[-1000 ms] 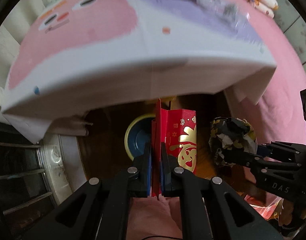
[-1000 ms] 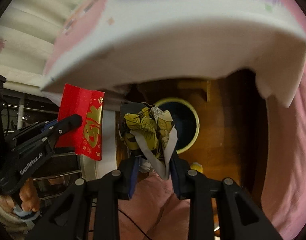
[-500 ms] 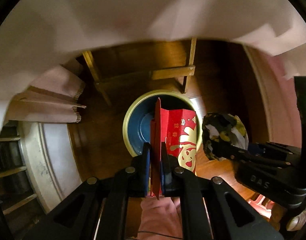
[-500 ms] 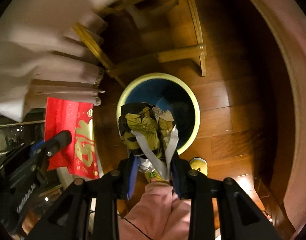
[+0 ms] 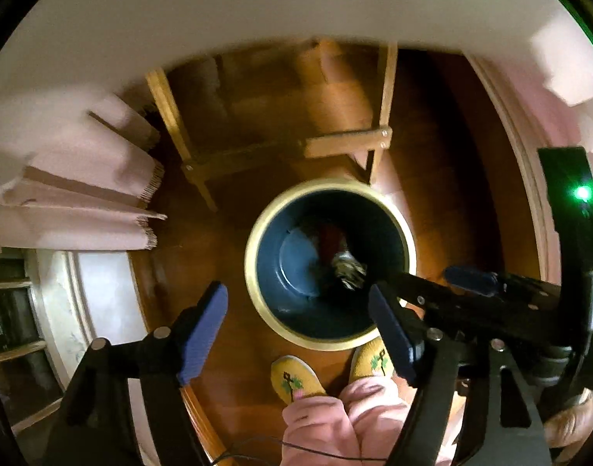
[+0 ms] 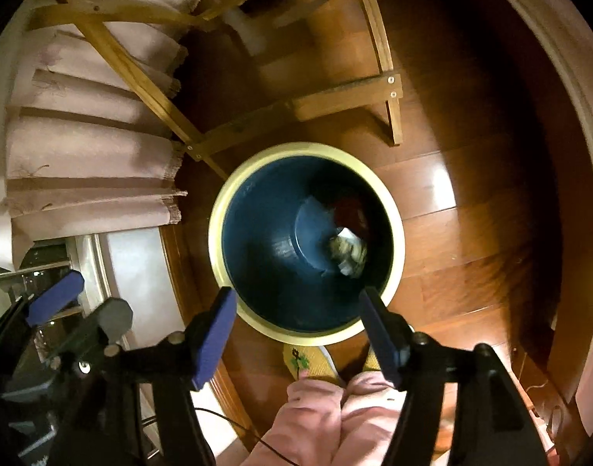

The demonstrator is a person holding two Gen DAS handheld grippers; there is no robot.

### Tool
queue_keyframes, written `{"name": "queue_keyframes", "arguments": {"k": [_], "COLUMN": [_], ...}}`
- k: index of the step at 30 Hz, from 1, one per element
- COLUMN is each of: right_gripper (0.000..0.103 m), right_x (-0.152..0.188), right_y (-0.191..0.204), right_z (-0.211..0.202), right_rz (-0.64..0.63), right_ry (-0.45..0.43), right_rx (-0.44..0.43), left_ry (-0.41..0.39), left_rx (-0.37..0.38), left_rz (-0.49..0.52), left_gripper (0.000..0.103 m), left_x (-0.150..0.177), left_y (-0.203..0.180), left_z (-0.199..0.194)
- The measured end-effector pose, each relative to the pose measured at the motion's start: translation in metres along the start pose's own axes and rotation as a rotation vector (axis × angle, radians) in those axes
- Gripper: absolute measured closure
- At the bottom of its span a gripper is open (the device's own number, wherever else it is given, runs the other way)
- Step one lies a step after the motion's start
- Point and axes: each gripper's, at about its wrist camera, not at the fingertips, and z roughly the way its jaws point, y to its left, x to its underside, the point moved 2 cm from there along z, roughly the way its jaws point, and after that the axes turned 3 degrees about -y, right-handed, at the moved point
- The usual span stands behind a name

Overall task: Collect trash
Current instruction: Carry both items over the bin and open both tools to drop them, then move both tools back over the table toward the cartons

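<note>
A round bin, dark blue inside with a pale yellow rim (image 5: 254, 272) (image 6: 219, 240), stands on the wooden floor right below both grippers. At its bottom lie a crumpled yellow-and-black patterned wrapper (image 5: 349, 268) (image 6: 347, 252) and, just behind it, a red envelope (image 5: 333, 237) (image 6: 351, 213), dim in shadow. My left gripper (image 5: 296, 330) hangs over the bin's near edge, its jaws opening with nothing between them. My right gripper (image 6: 298, 334) is beside it, jaws also opening and empty. Each gripper shows at the edge of the other's view, the right (image 5: 432, 279) and the left (image 6: 83, 308).
Wooden table legs and crossbars (image 6: 347, 93) stand just behind the bin. A fringed pink cloth (image 6: 94, 155) hangs at the left. The person's yellow slippers (image 5: 296, 380) and pink trouser legs (image 5: 335, 423) are below the bin. A white cabinet base (image 6: 137, 272) lies left.
Both grippers dropped from table height to just above the bin. Their jaws spread apart, and the red envelope and the crumpled wrapper fell into the bin.
</note>
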Motion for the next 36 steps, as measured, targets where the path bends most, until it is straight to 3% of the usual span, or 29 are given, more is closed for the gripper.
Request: {"name": "queue_keyframes", "arguments": {"k": [8, 17, 22, 36], "right_gripper": [0.037, 0.037, 0.037, 0.037], "right_x": [0.010, 0.033, 0.045, 0.048], "right_y": [0.022, 0.058, 0.074, 0.111], "right_z": [-0.065, -0.172, -0.223, -0.341], "right_rz": [-0.008, -0.015, -0.011, -0.078], "right_ry": [-0.056, -0.141, -0.199, -0.479], "right_rx": [-0.006, -0.028, -0.039, -0.007], "left_ry": [-0.067, -0.123, -0.198, -0.395], "left_rx": [0.005, 0.062, 0.092, 0.065], "left_rz": [-0.004, 0.051, 0.082, 0.125], "left_gripper": [0.023, 0.023, 0.023, 0.023], "left_x": [-0.006, -0.009, -0.012, -0.038], "left_y": [0.008, 0.010, 0.015, 0.028], "left_z": [-0.070, -0.185, -0.253, -0.358]}}
